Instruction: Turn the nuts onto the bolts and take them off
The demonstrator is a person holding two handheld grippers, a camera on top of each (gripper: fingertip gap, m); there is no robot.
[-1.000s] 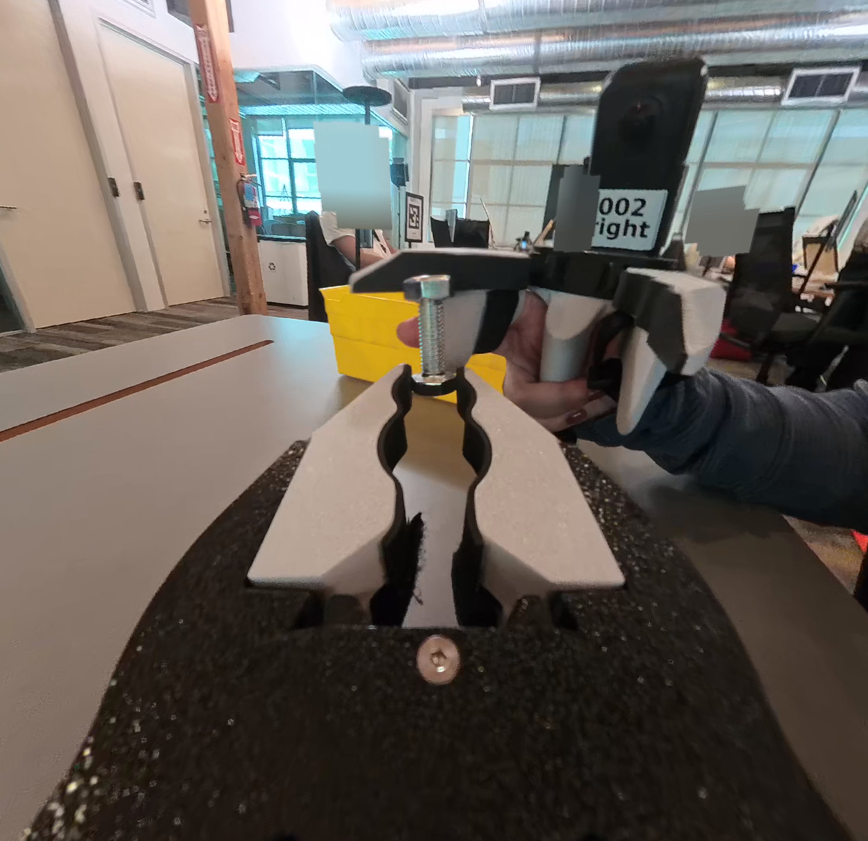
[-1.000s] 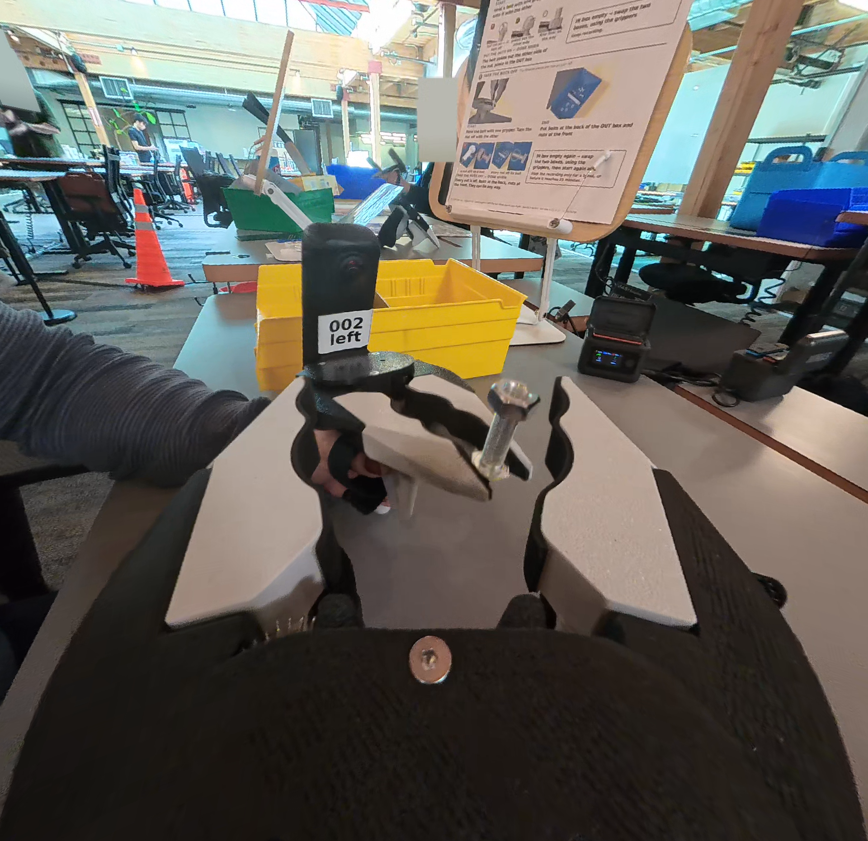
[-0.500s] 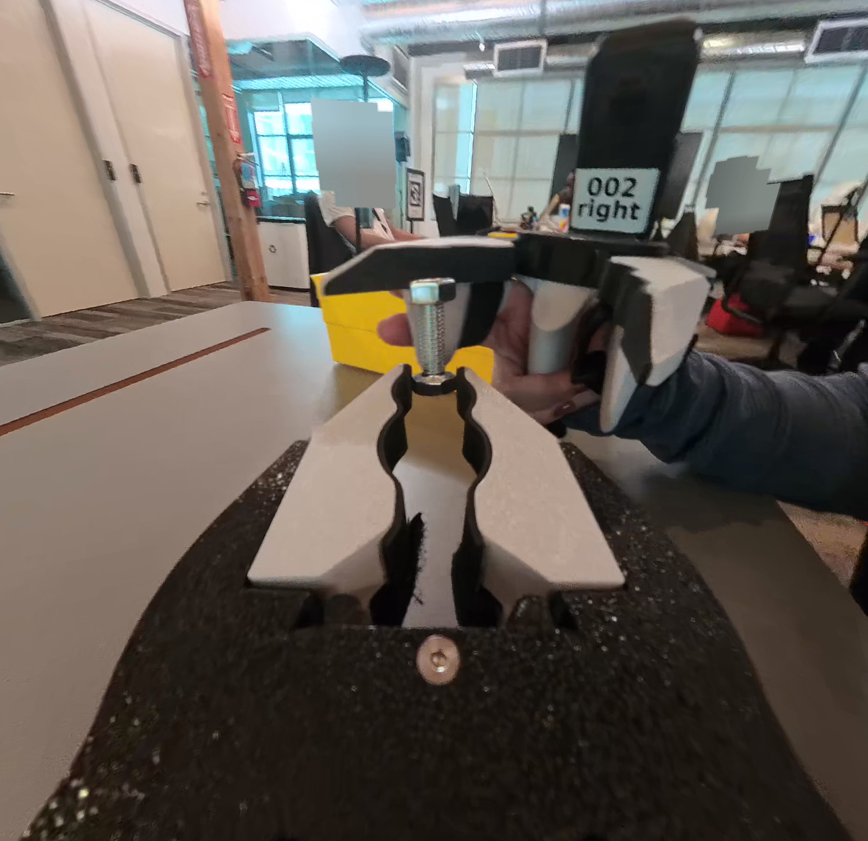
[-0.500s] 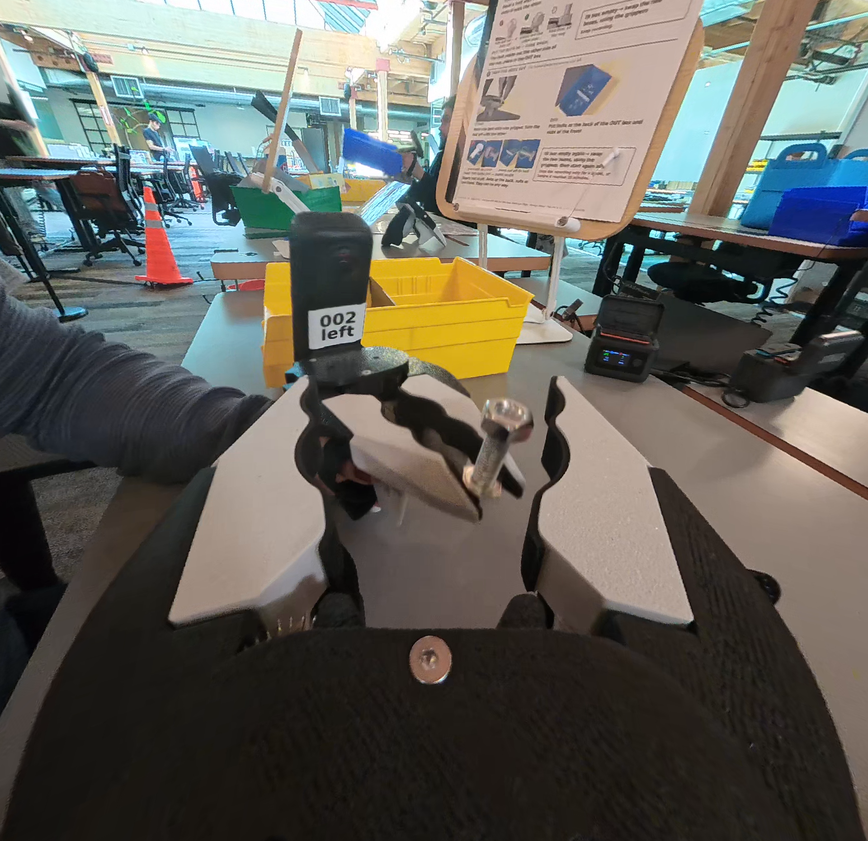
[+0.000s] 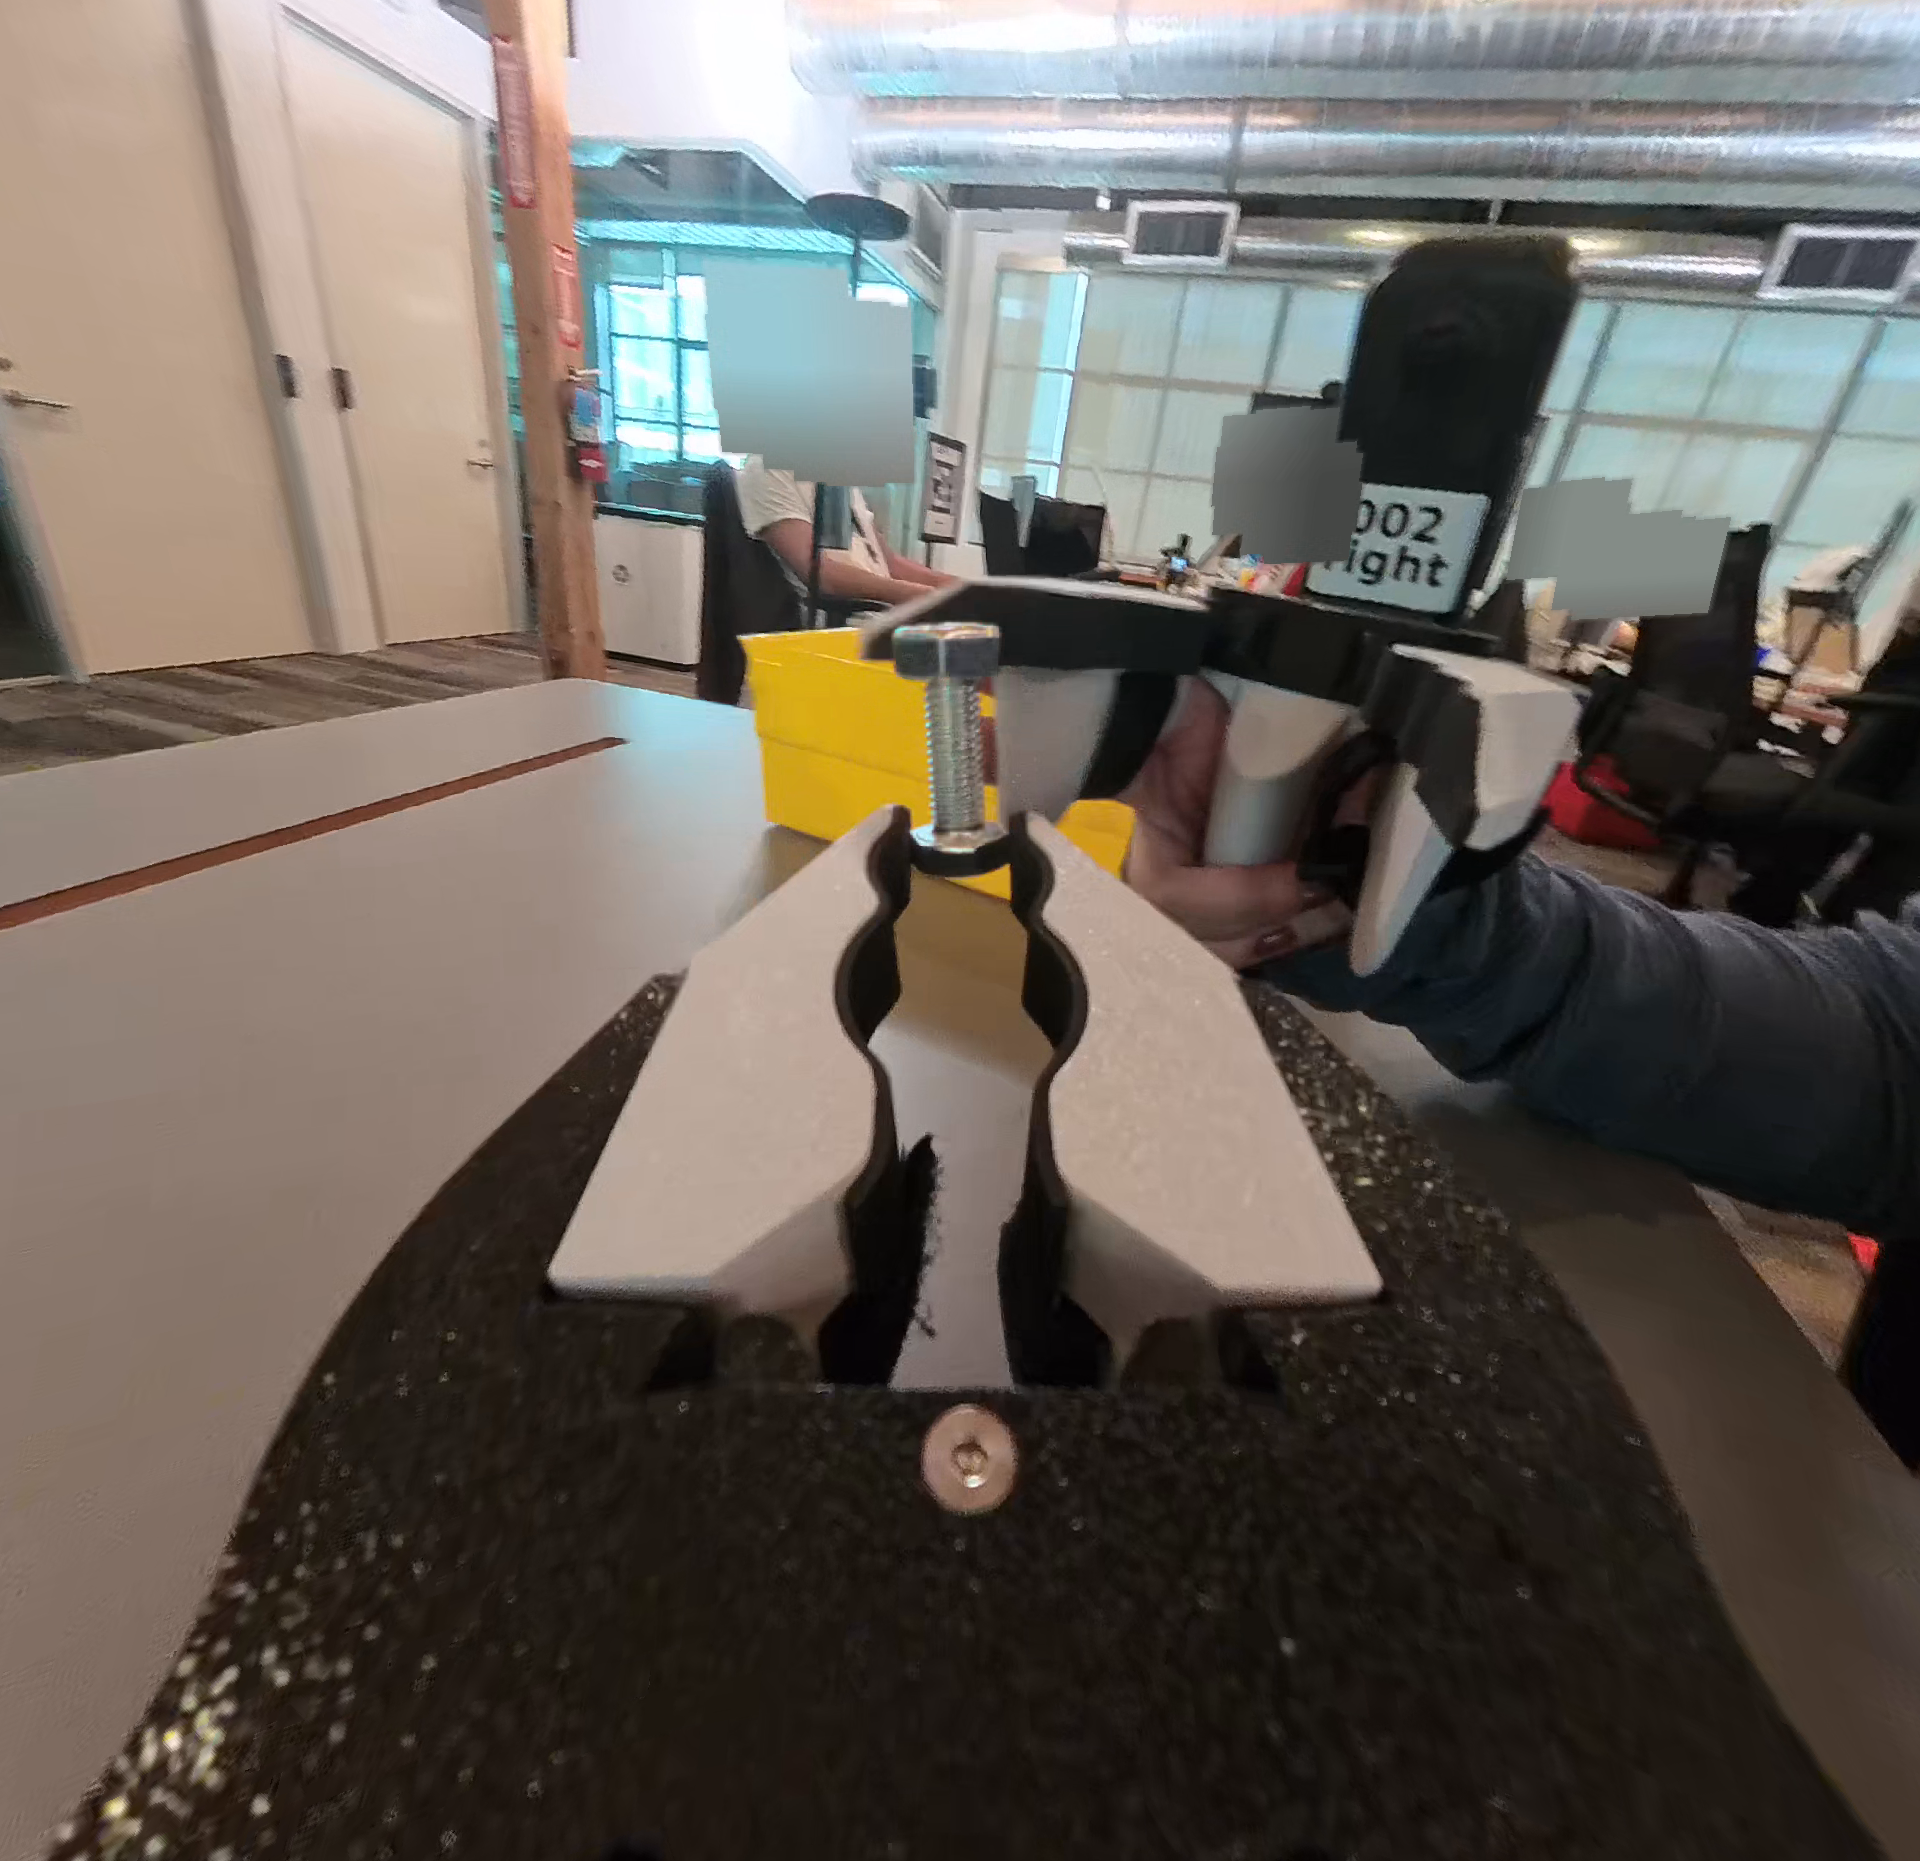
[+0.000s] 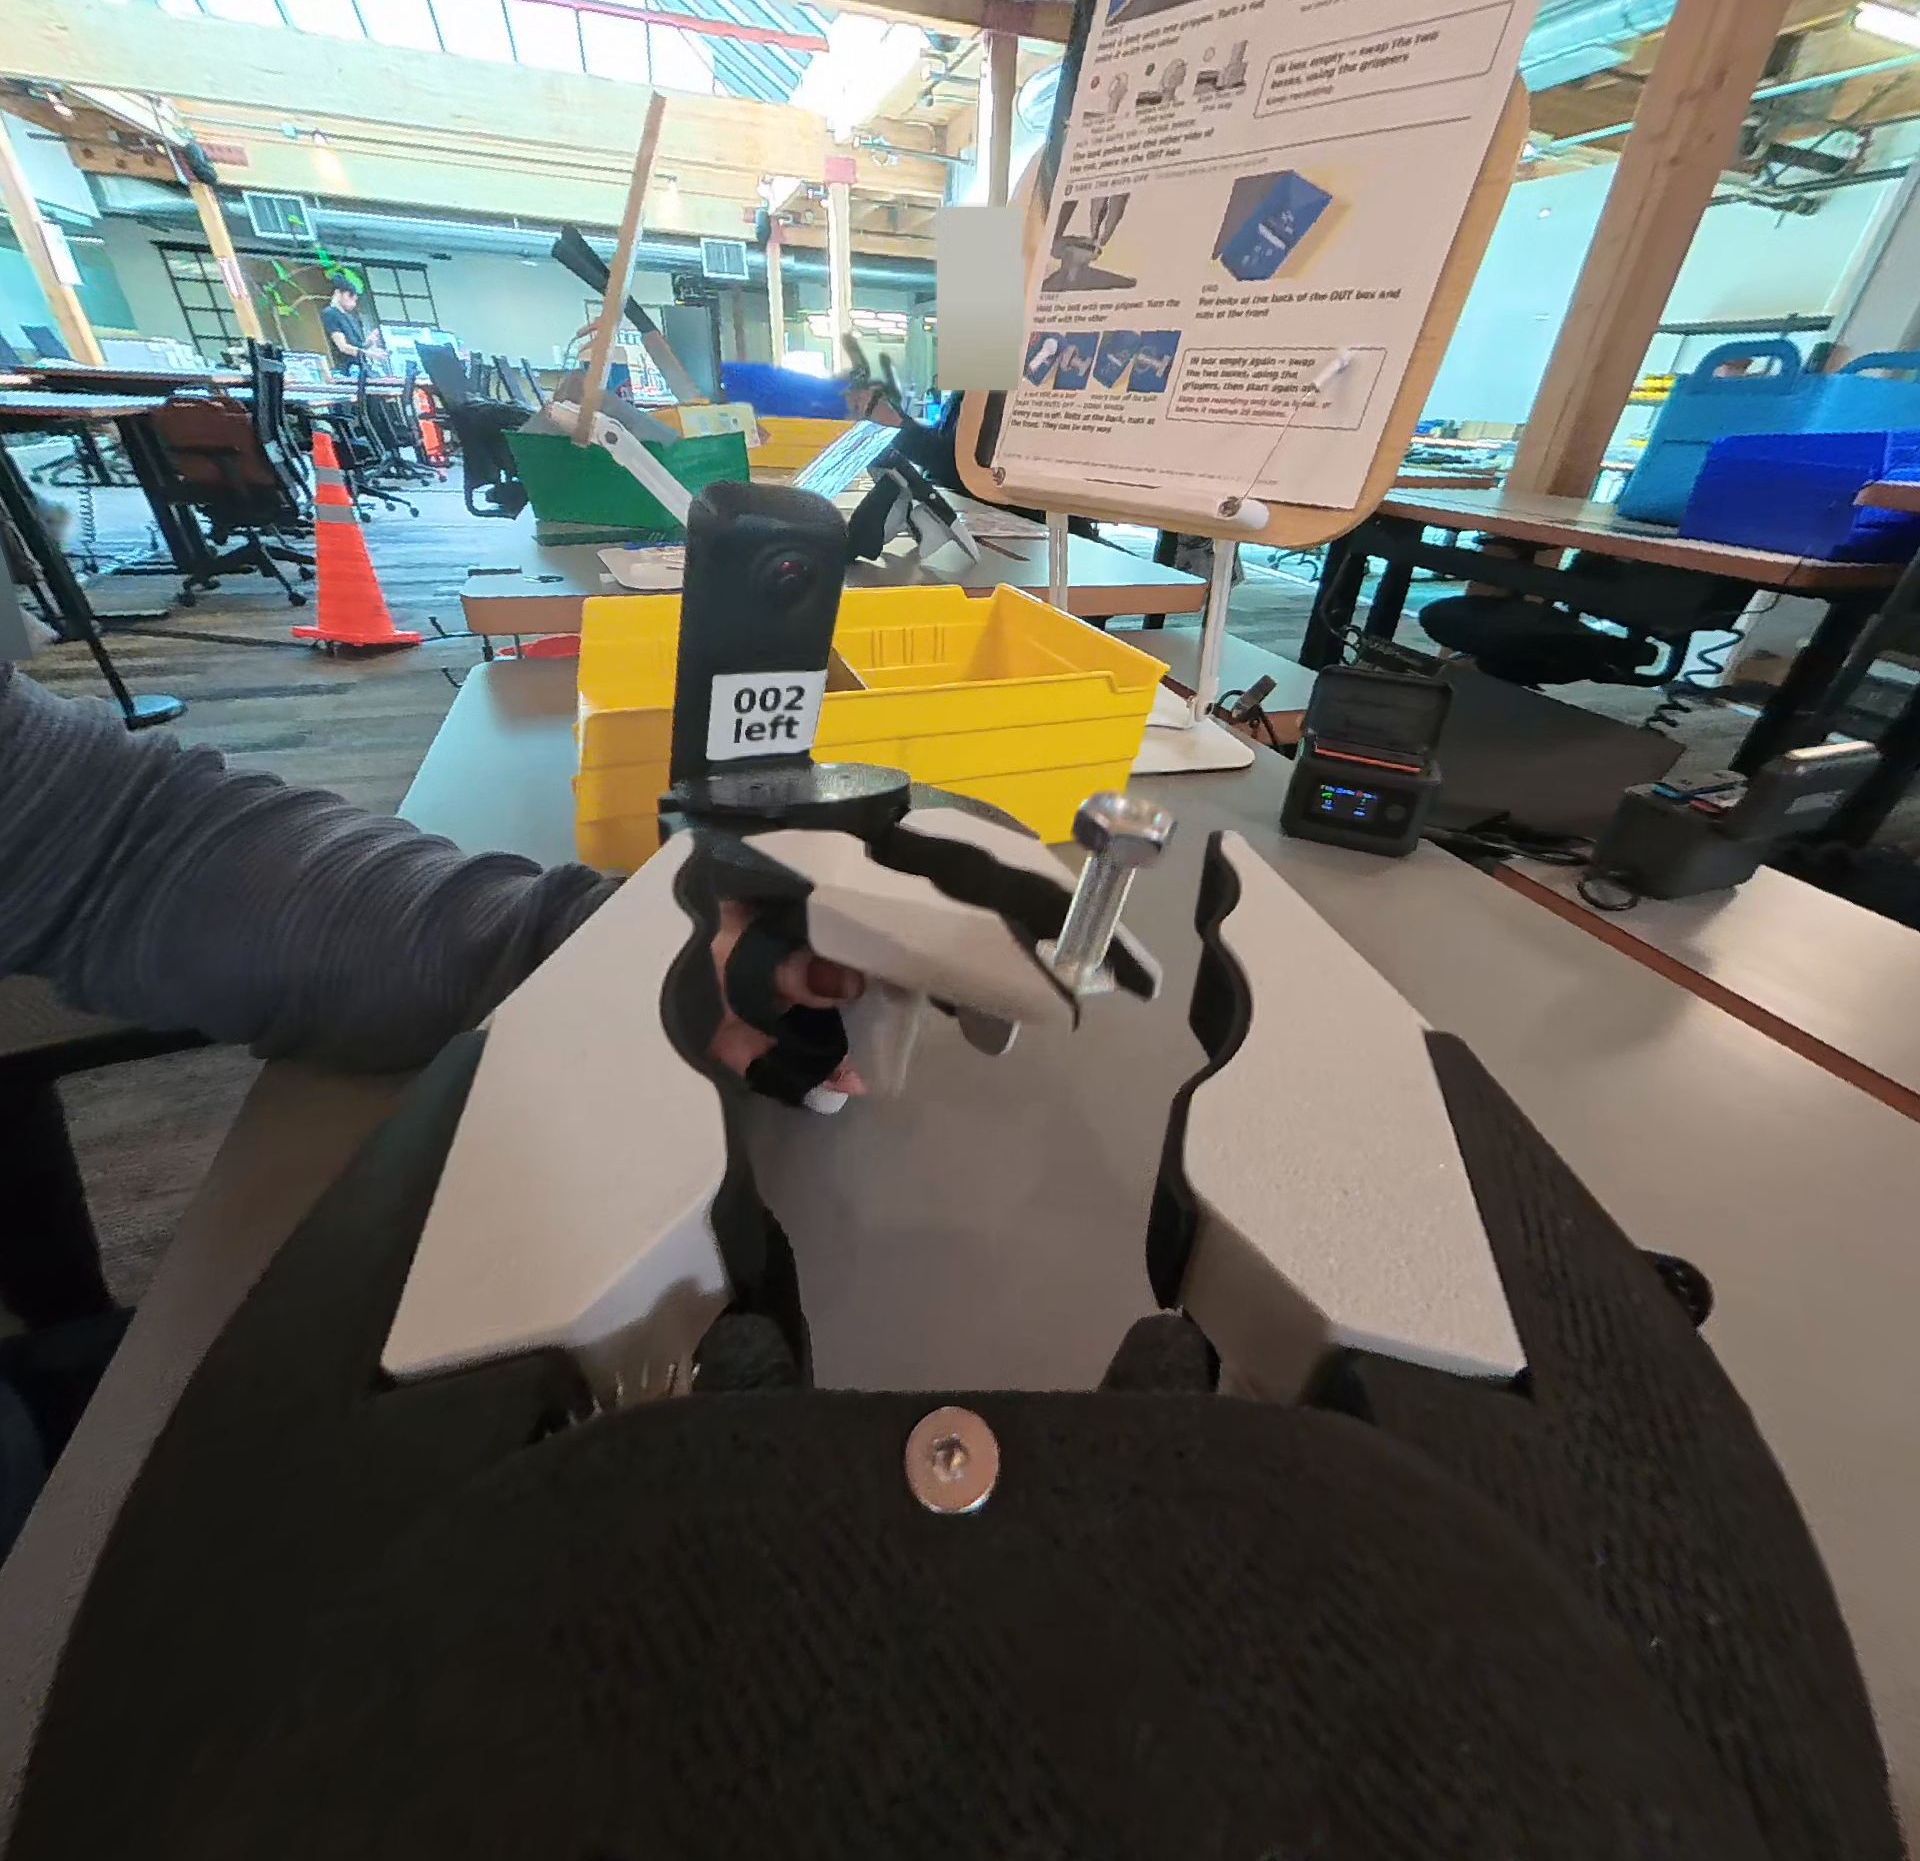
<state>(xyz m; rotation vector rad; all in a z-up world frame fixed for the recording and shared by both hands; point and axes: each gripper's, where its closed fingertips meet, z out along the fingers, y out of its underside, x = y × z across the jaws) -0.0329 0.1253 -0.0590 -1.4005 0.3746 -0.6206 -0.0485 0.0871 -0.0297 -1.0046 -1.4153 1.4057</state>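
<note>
Silver steel, the bolt (image 5: 954,741) stands nearly upright at 12 o'clock in the left wrist view, its lower end with the nut (image 5: 954,841) pinched between the tips of the left gripper (image 5: 956,845), whose tongs are clamped on it. Around its head sits the right gripper (image 6: 1122,907), tongs spread wide with the bolt between them, touching neither as far as the right wrist view shows. Behind, at 12 o'clock, a yellow bin (image 6: 997,699) rests on the grey table (image 5: 312,980).
</note>
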